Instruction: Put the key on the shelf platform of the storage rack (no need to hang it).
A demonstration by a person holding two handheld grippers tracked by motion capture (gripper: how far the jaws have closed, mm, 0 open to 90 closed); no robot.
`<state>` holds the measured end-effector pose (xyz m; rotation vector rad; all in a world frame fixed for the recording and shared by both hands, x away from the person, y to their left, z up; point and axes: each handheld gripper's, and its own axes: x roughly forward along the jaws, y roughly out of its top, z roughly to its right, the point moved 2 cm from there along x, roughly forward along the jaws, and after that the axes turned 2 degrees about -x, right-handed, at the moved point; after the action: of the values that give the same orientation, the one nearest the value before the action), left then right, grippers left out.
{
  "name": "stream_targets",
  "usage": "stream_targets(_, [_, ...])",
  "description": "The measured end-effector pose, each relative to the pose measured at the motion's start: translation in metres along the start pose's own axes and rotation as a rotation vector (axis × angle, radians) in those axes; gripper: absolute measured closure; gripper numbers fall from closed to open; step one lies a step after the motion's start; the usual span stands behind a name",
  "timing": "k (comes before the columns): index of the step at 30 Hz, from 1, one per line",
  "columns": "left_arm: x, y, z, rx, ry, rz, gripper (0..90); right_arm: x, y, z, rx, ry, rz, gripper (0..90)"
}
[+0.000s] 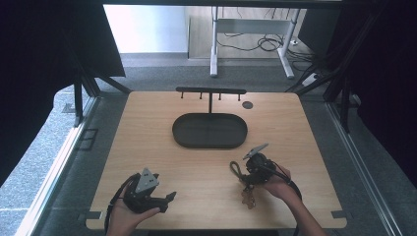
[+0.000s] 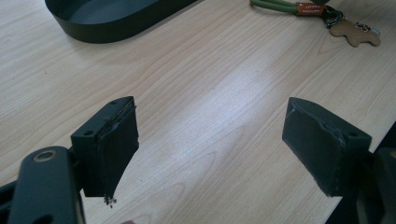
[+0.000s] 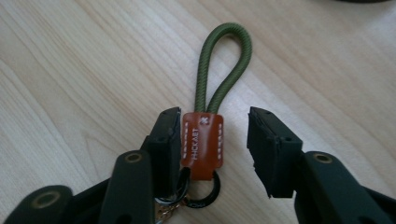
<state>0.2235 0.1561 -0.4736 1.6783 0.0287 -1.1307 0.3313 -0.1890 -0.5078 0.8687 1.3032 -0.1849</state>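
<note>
A: Two grippers, one job. Where is the keychain (image 3: 208, 116)?

B: On the table (image 1: 147, 147), at about five o'clock from the black oval tray (image 1: 210, 131). The right gripper (image 3: 214, 140) sits over it with its jaws apart, straddling the brown leather tab (image 3: 202, 144); one jaw is touching or nearly touching the tab, the other stands off. The green cord loop (image 3: 224, 65) points to twelve o'clock between them.

A: And the left gripper (image 2: 210, 144)?

B: Idle at seven o'clock of the tray, jaws wide apart over bare wood.

A: So which step?

B: I judge it the grasp, not yet made. Next the jaws must close squarely on the tab, then lift toward the peg rack (image 1: 211, 91) at the tray's twelve o'clock.
</note>
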Motion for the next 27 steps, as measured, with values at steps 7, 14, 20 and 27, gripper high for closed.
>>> stream_targets(7, [0.0,0.0,0.0,0.001,0.001,0.0,18.9,0.006,-0.003,-0.003,0.005,-0.004,-0.011,52.9])
stream_targets(14, [0.001,0.0,0.001,0.004,-0.002,-0.006,18.9,0.01,-0.007,-0.005,0.003,-0.002,-0.027,52.2])
stream_targets(20, [0.001,0.0,0.001,0.005,-0.002,-0.006,18.9,0.013,-0.009,-0.006,0.001,-0.007,-0.038,52.5])
stream_targets(27, [0.002,-0.001,0.001,0.002,-0.002,-0.007,18.9,0.017,-0.007,-0.008,-0.013,-0.019,-0.05,56.3])
